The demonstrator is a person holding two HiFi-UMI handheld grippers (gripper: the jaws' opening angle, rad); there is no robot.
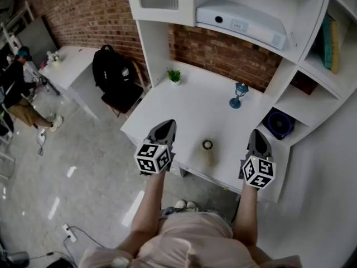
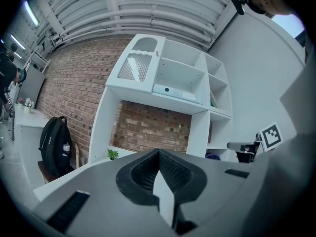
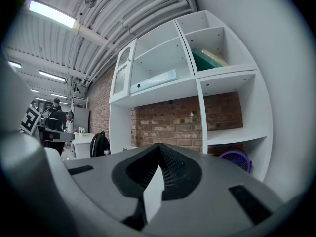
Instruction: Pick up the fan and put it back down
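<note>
The fan (image 1: 279, 123) is a small round purple one, standing in the low cubby at the right end of the white desk (image 1: 195, 108). It also shows in the right gripper view as a purple fan (image 3: 237, 160) at the lower right, and as a sliver of fan (image 2: 213, 156) in the left gripper view. My right gripper (image 1: 257, 133) hovers over the desk's front right corner, a short way in front of the cubby, shut and holding nothing (image 3: 159, 146). My left gripper (image 1: 167, 124) is at the desk's front left, also shut and holding nothing (image 2: 159, 152).
On the desk stand a small green plant (image 1: 174, 76) at the back, a blue goblet (image 1: 239, 95), and a small round cup (image 1: 207, 144) between the grippers. Shelves above hold a white box (image 1: 240, 18) and books (image 1: 329, 41). A black backpack (image 1: 113, 71) sits on a chair at left; a person (image 1: 17, 94) is farther left.
</note>
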